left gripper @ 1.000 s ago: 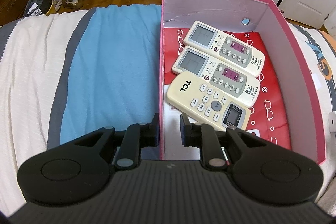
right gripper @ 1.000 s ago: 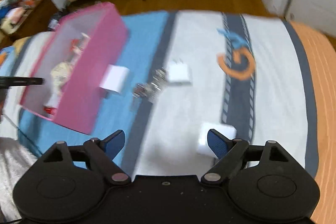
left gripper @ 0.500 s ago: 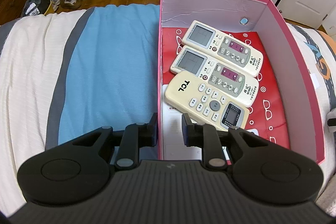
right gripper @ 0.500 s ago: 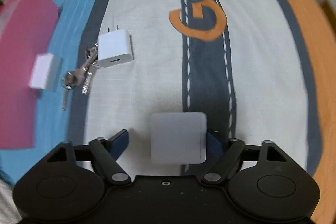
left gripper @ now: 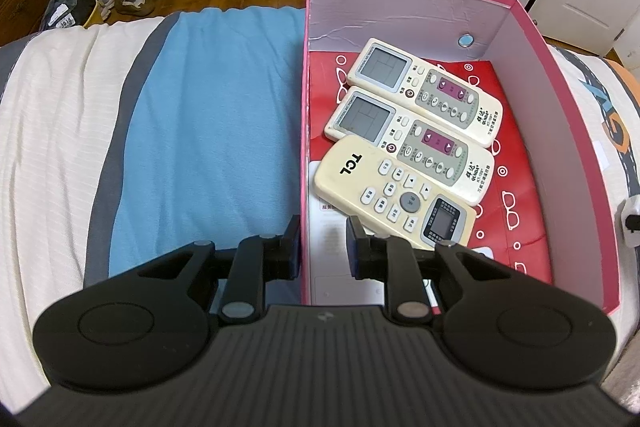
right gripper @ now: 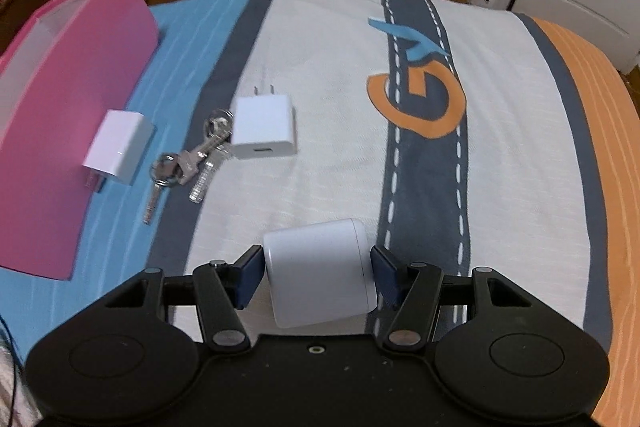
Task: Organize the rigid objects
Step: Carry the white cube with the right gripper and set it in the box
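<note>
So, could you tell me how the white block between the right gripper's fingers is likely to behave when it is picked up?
The white block looks like hard, smooth plastic, so it should stay stiff but might slip. Its corners are rounded and it lies tilted on the soft bedspread, so it could twist as the right gripper closes. The pads seem not quite touching yet.

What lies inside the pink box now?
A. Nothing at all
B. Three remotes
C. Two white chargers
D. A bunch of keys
B: three remotes lie side by side in the pink box; the keys and chargers lie on the bed outside it.
</note>
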Demonstrator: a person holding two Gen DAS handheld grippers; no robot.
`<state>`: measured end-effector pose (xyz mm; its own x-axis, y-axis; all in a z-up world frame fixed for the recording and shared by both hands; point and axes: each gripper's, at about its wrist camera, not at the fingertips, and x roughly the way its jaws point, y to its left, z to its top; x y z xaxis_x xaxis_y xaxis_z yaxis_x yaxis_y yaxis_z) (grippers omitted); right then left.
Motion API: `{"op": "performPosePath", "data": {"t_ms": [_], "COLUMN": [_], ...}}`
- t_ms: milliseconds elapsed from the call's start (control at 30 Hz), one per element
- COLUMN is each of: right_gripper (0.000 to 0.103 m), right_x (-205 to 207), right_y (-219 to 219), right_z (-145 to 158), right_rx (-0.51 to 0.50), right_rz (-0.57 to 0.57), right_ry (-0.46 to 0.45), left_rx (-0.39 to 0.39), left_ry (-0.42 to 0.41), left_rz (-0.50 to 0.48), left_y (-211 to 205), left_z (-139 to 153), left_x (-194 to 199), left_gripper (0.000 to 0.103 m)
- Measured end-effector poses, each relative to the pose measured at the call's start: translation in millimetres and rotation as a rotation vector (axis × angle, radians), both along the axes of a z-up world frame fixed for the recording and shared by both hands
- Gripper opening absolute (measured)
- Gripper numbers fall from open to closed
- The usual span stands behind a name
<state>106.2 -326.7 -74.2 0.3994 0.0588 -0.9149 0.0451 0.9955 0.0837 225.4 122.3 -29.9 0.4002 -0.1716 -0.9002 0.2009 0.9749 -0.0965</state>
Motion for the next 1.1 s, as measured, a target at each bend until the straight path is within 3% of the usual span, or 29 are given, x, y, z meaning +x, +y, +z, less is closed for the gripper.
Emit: {"op": "performPosePath", "data": {"t_ms": [300,533,667,800,1100], "right_gripper": [0.064,0.064,0.064,0.064,0.064], "right_x": [-21.4,-32.4,-24.4,-4.0,46.2], "right_y": [14.0,88.3,138.6,182.6,243.9], "right_z": [45.0,120.8,147.3,149.2,104.5], "right_rx": [0.107,0.258,0.319,0.263,0.098], "right_rz": [0.016,0.244,0.366,0.418,0.459], "right_ry": [-0.176,-0.292,-0.282,-0.239,-0.093], "left_rx": [-0.003,0.008,0.01,0.006,0.013], "left_ry": [-0.003,-0.018,-0.027,-0.03,-0.043], "left_rz": [0.019,0.003,-0.003,0.015,-0.01], "left_y": [2.2,2.4,3.9,8.5,8.7], "left_z": [0.4,1.4,2.1,1.6,1.8], "left_x": [-0.3,-5.5,-6.7,-5.9,-7.9], "left_gripper": [0.017,0.015,0.01,0.002,0.002]}}
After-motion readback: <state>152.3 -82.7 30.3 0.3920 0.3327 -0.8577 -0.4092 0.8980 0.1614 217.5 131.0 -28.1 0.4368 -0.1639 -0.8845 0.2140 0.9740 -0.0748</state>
